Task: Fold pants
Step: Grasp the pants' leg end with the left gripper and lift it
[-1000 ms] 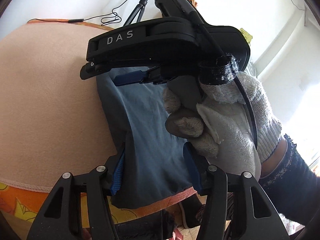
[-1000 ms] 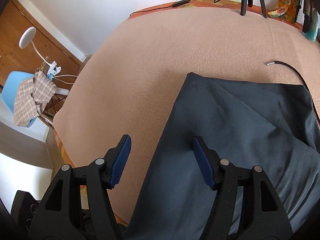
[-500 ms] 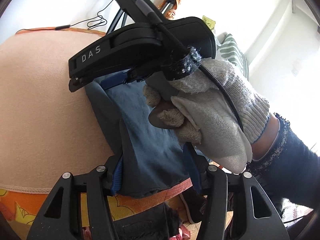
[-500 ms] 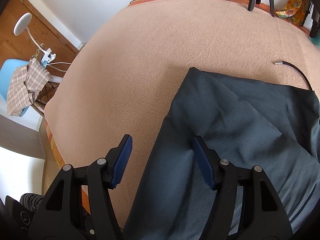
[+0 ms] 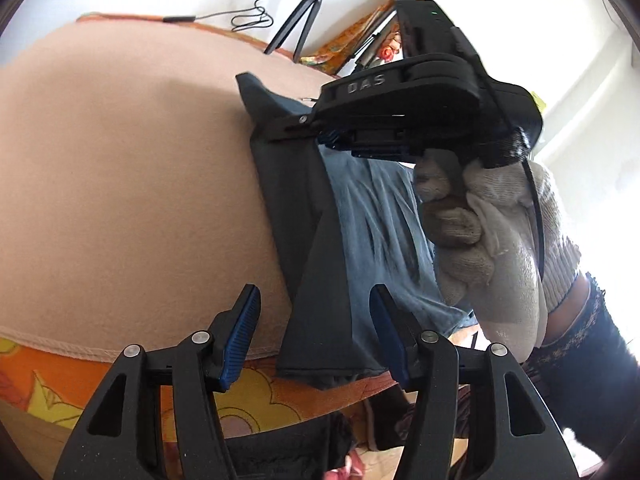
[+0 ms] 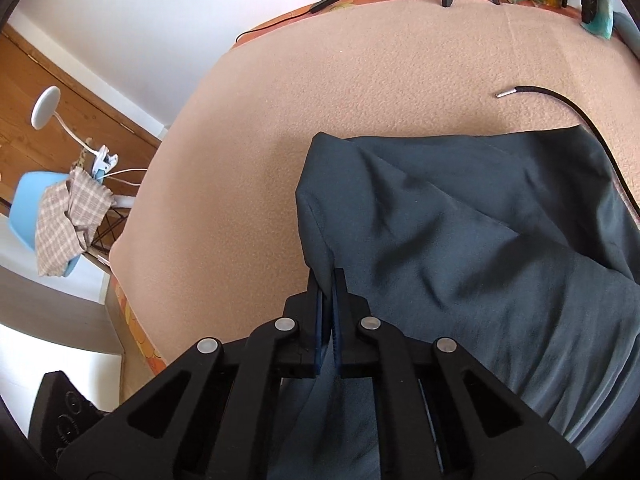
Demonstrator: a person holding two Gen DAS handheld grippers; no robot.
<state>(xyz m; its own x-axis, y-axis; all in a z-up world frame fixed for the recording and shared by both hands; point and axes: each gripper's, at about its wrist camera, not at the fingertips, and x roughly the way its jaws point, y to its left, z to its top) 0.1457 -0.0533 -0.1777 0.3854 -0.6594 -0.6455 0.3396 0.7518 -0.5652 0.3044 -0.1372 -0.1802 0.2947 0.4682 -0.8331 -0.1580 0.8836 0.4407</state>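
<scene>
Right now my right gripper (image 6: 328, 284) is pinched fully together on the left edge of the dark pants (image 6: 460, 240), with a ridge of cloth pulled up between its blue pads; I take it this is the hold for lifting that side over into a fold. Beyond its tips the rest of the garment lies spread and wrinkled to the right on the peach blanket (image 6: 360, 80), and a black cord (image 6: 560, 102) curls on the blanket just past the far hem. My left gripper (image 5: 316, 336) stands about half open with the near end of the pants, which hangs a little over the blanket's near edge, between its fingers, but the pads do not seem to press it, so nothing is held there. I read that as a waiting pose, ready to pin or pick up the lower corner. Ahead of it, the gloved hand (image 5: 488, 248) carries the right tool over the cloth. Farther out a tripod (image 5: 304, 16) stands behind the table.
</scene>
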